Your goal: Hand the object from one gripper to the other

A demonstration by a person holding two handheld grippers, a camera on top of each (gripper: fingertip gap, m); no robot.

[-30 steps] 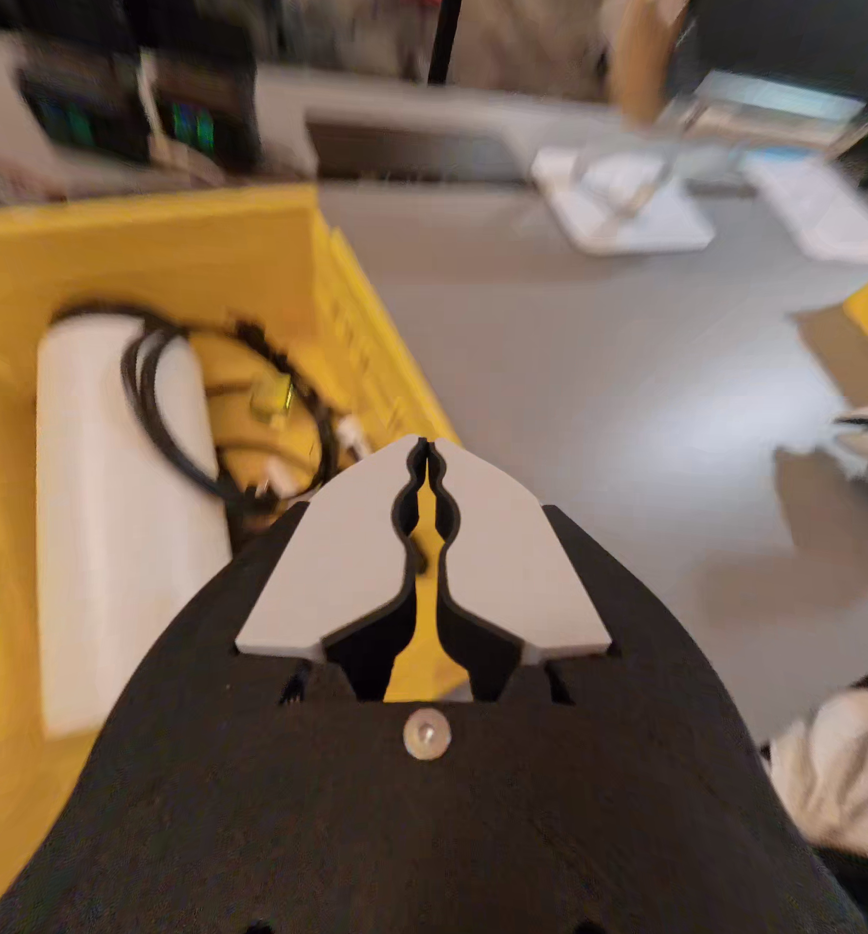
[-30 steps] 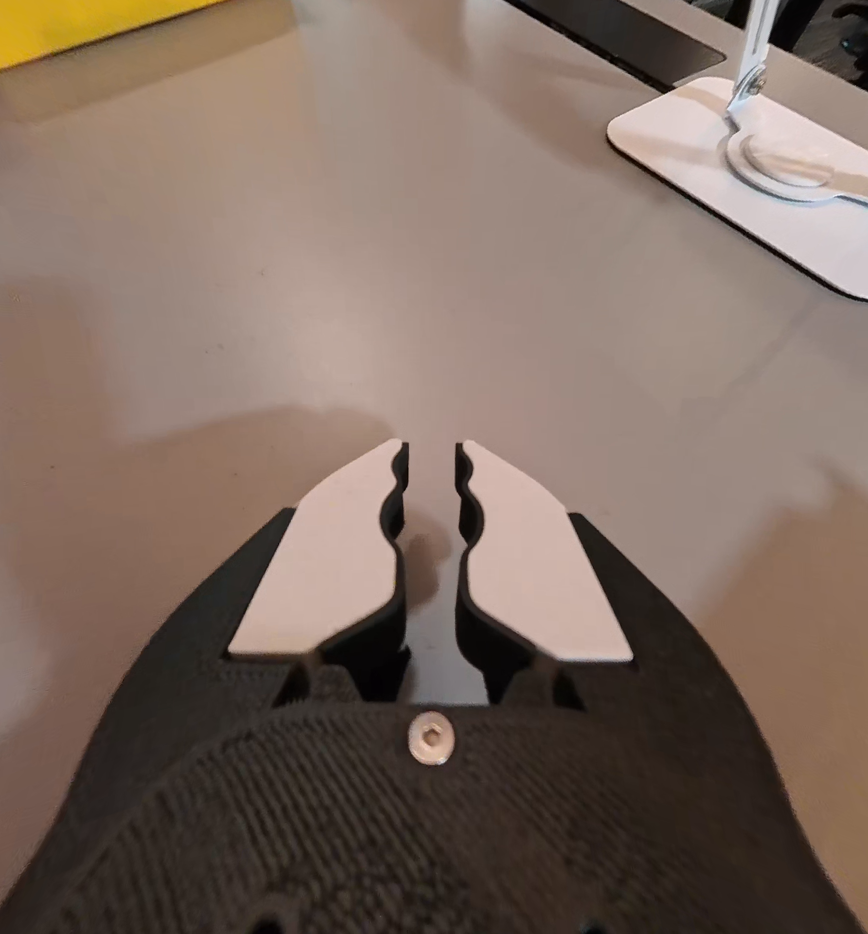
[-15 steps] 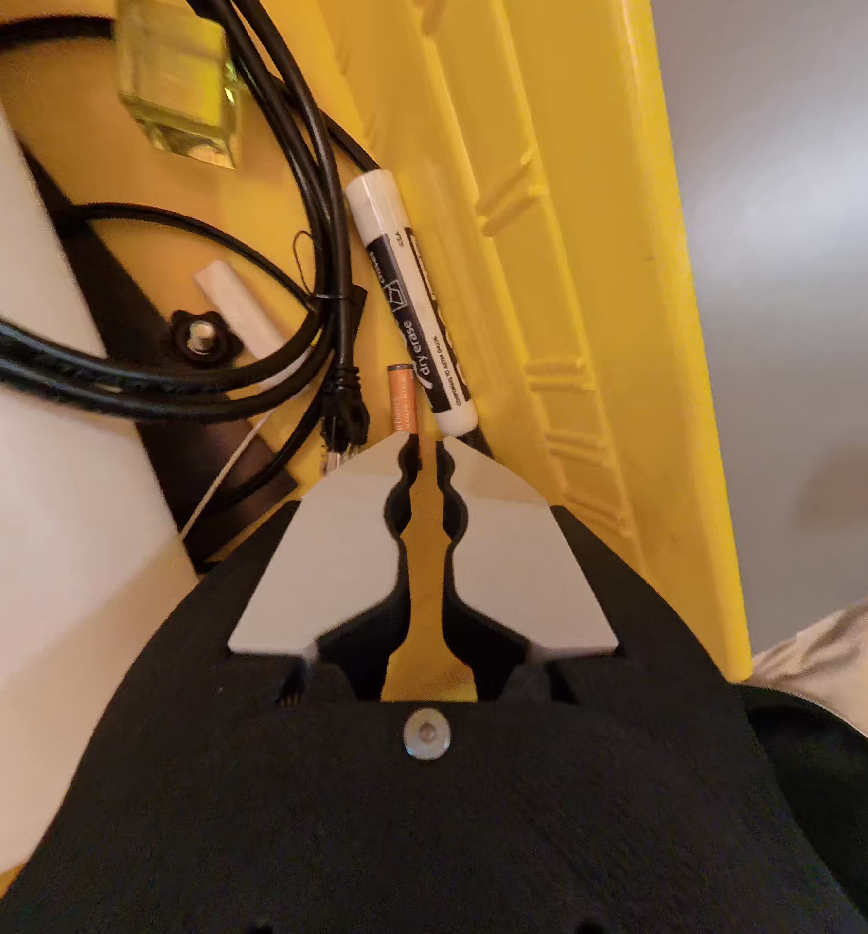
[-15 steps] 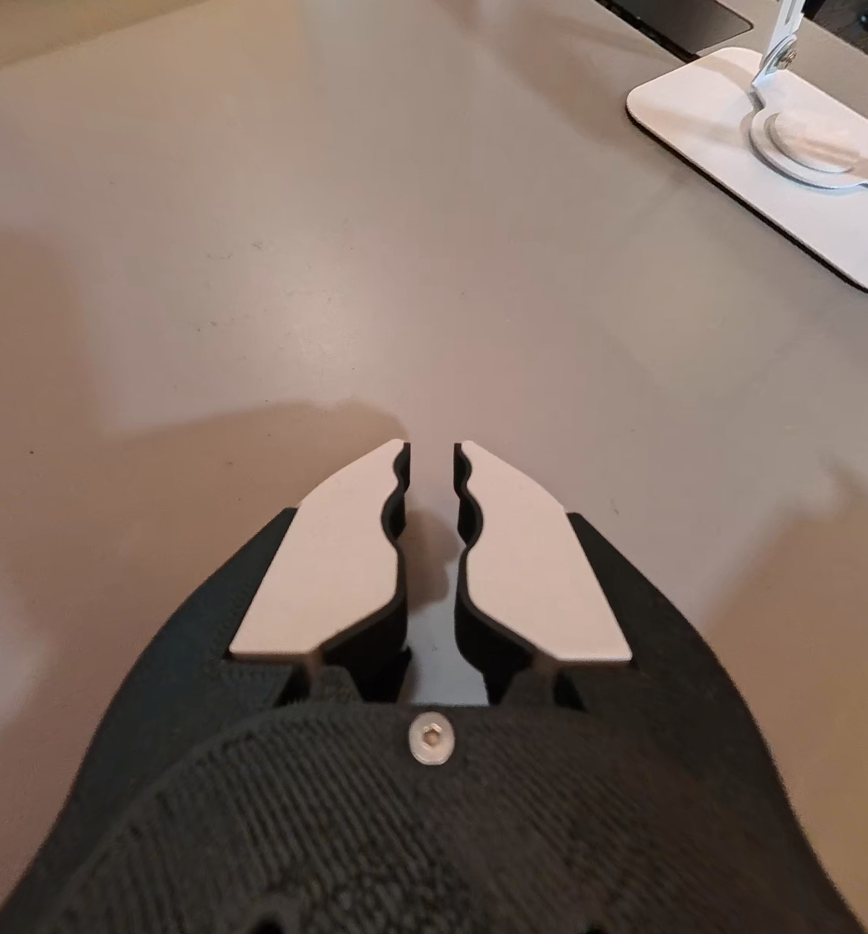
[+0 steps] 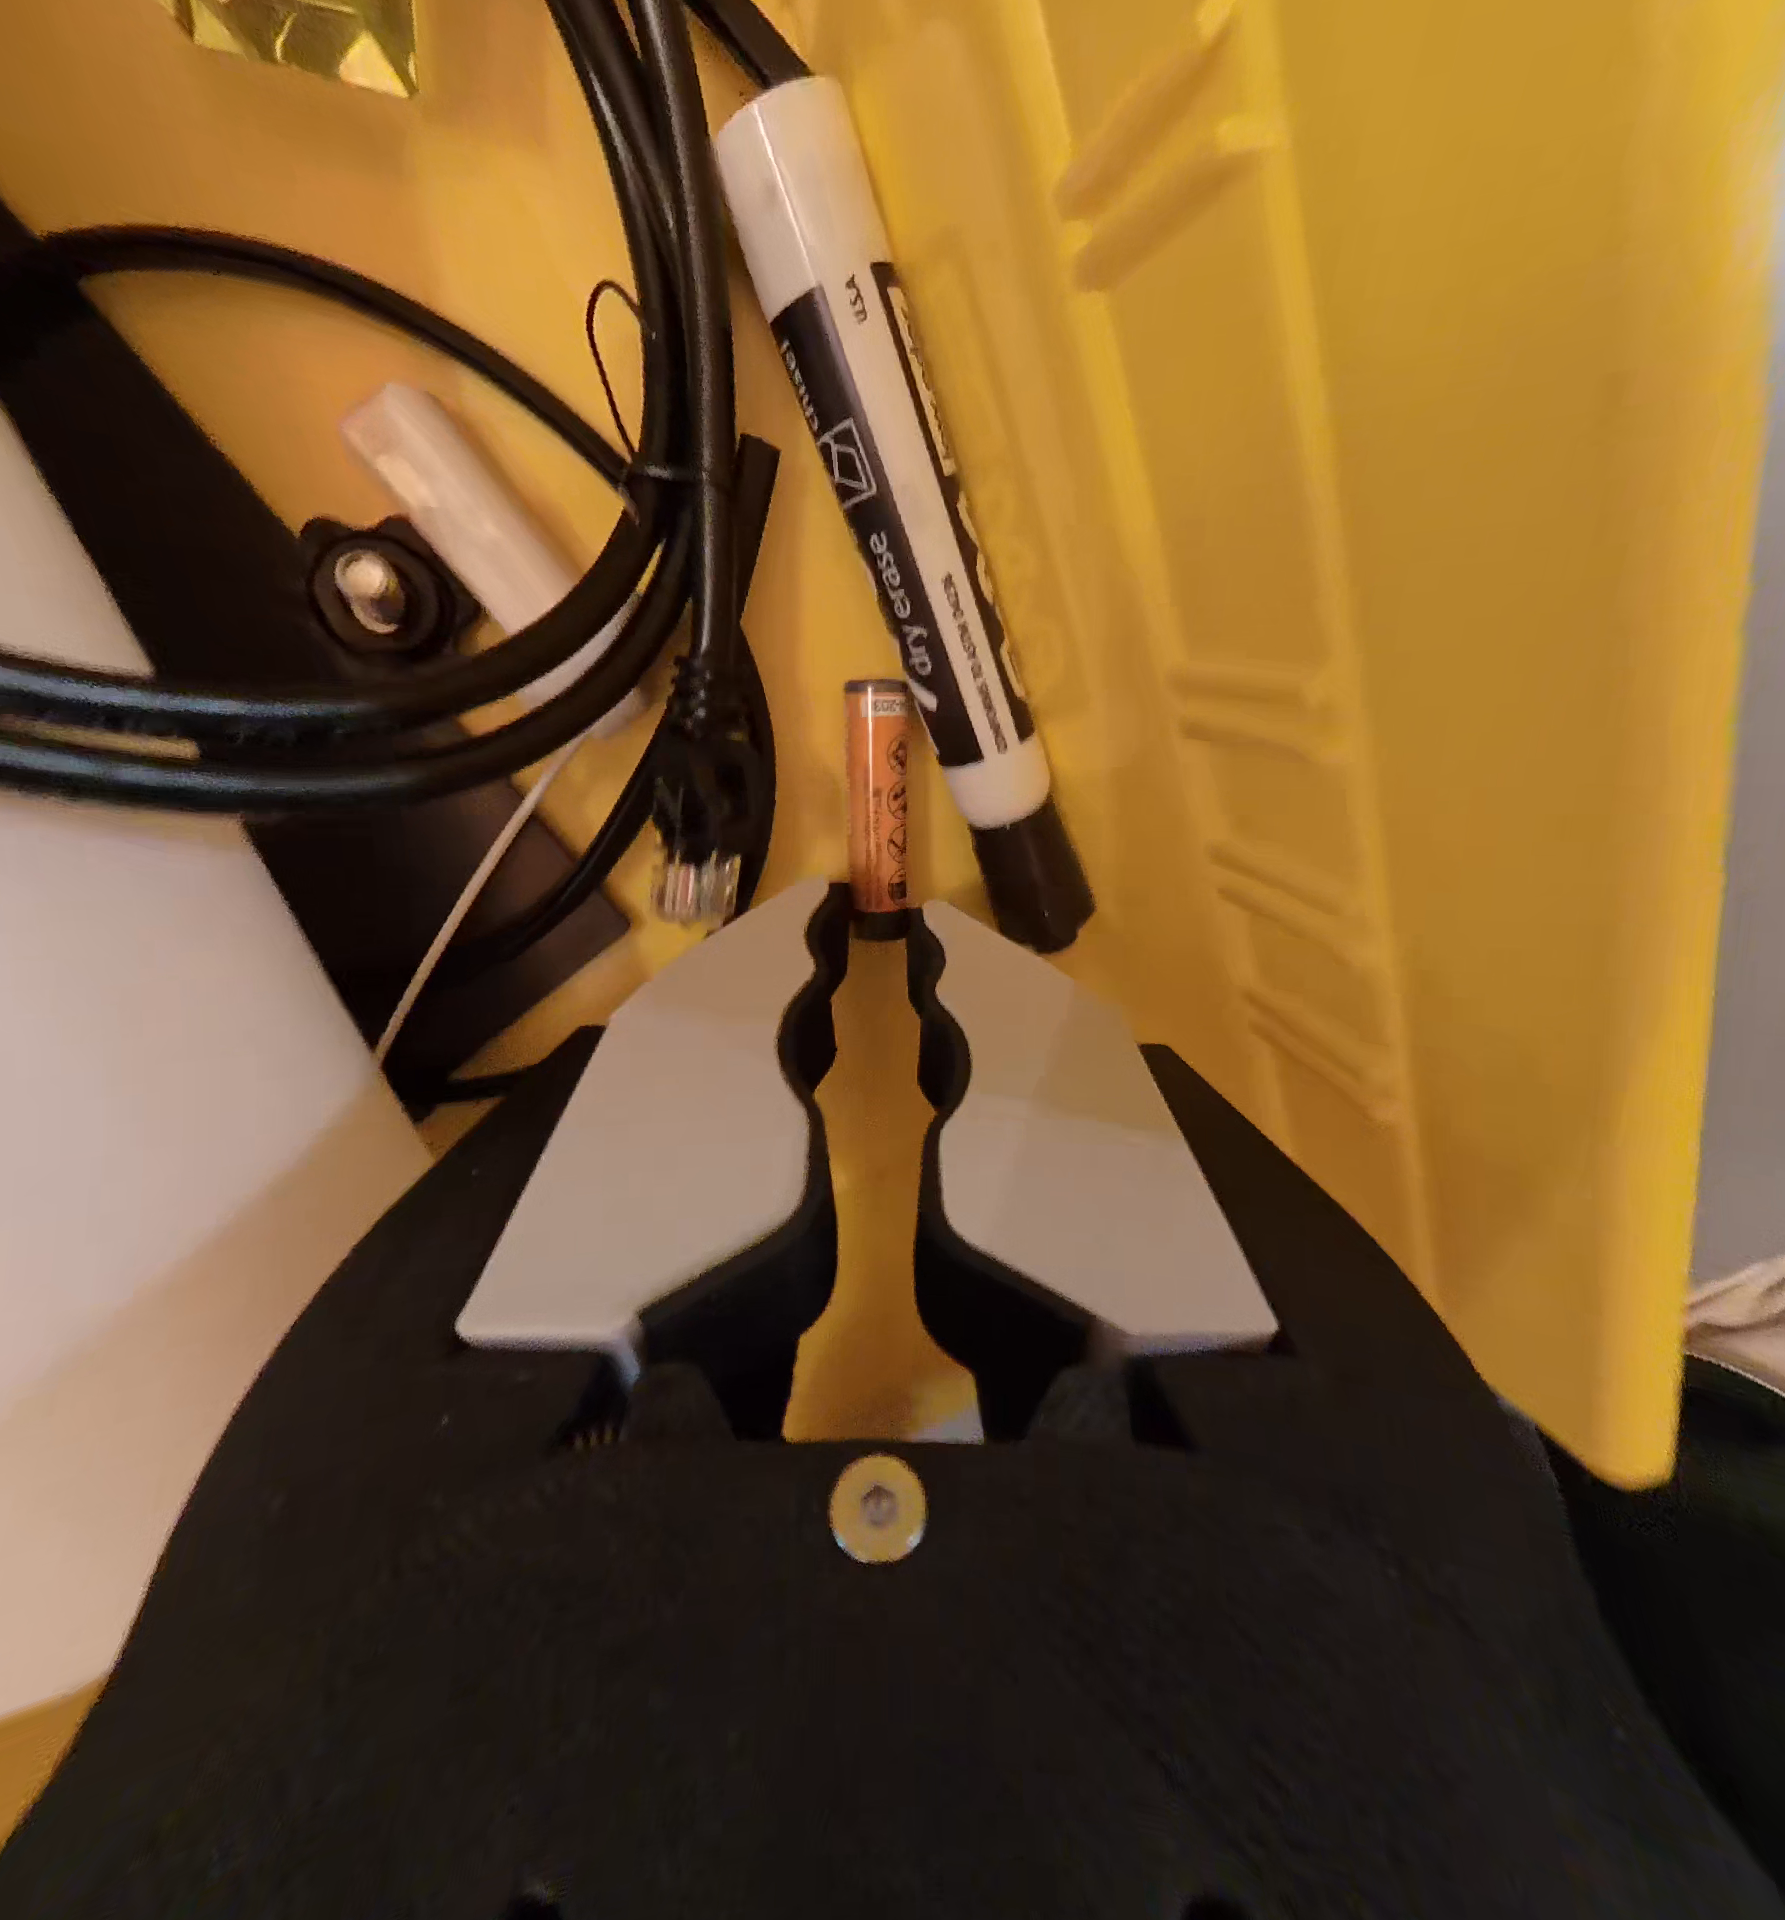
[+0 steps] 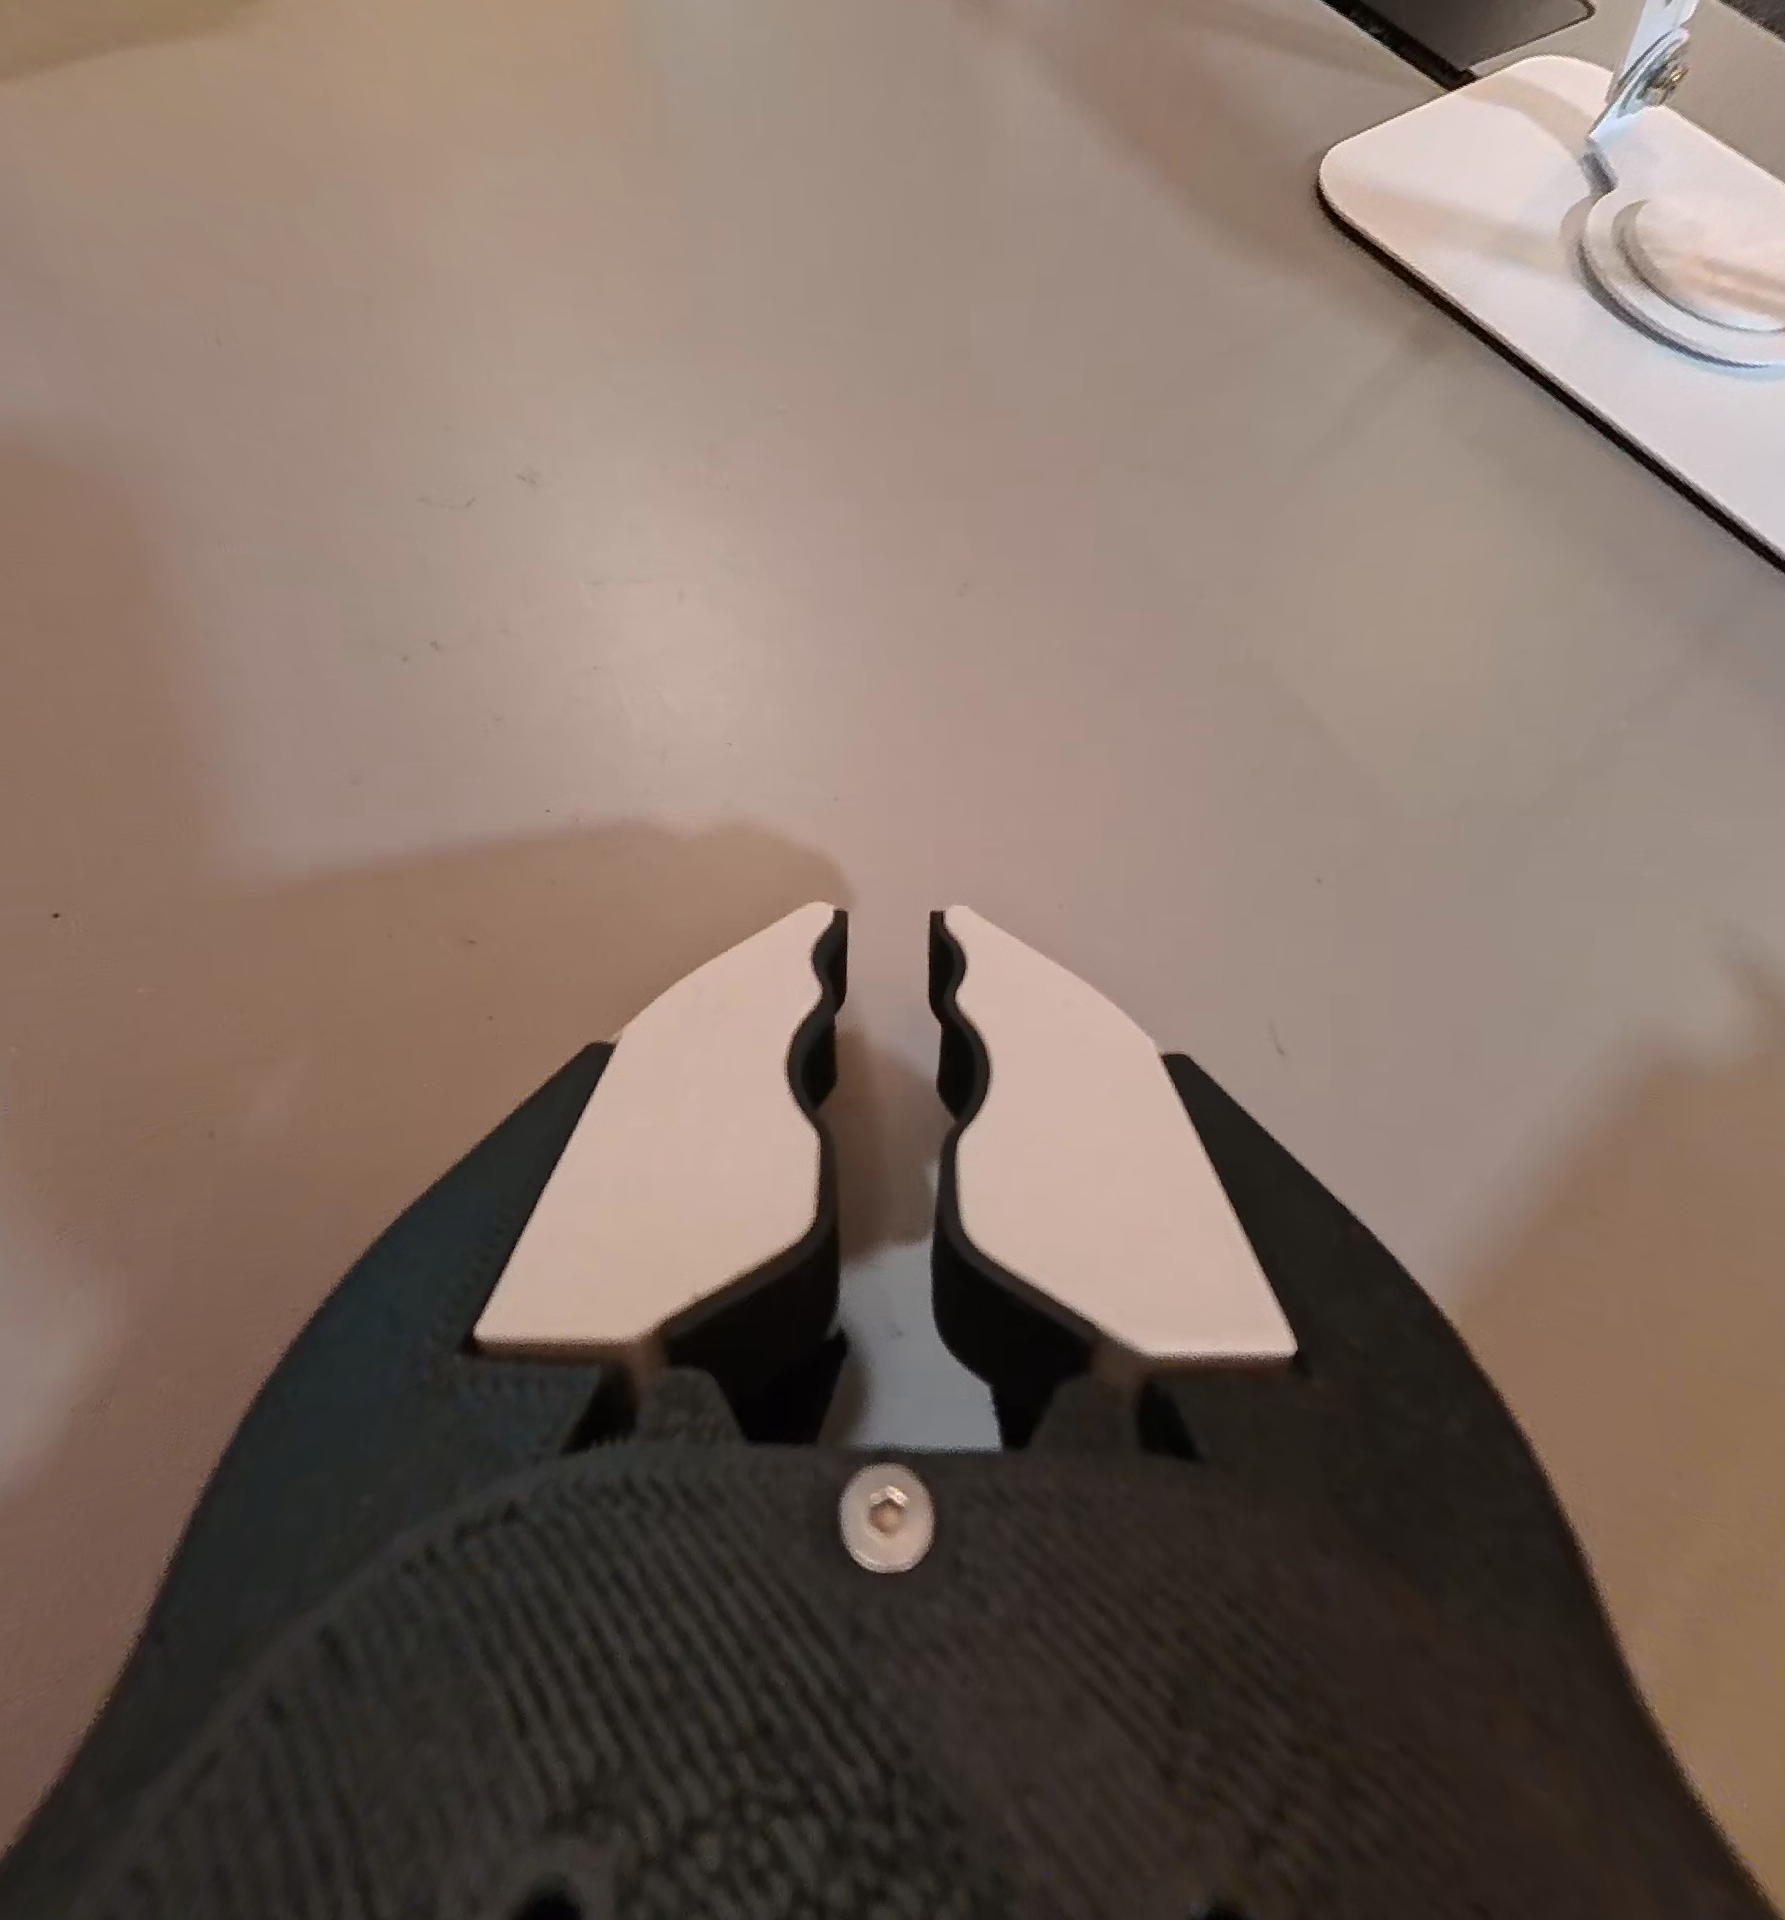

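Left tongs [image 5: 875, 914]: closing round battery [image 5: 877, 800] end in yellow bin [image 5: 1387, 623] | right tongs [image 6: 888, 920]: hovering agape, empty, over bench [image 6: 659, 416]

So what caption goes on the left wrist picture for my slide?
Left gripper fingers open around an orange battery beside a marker in a yellow bin.

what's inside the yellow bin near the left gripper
In the bin: a battery at the left gripper tips, a marker, black cables and a white roll. The gripper hides the rest.
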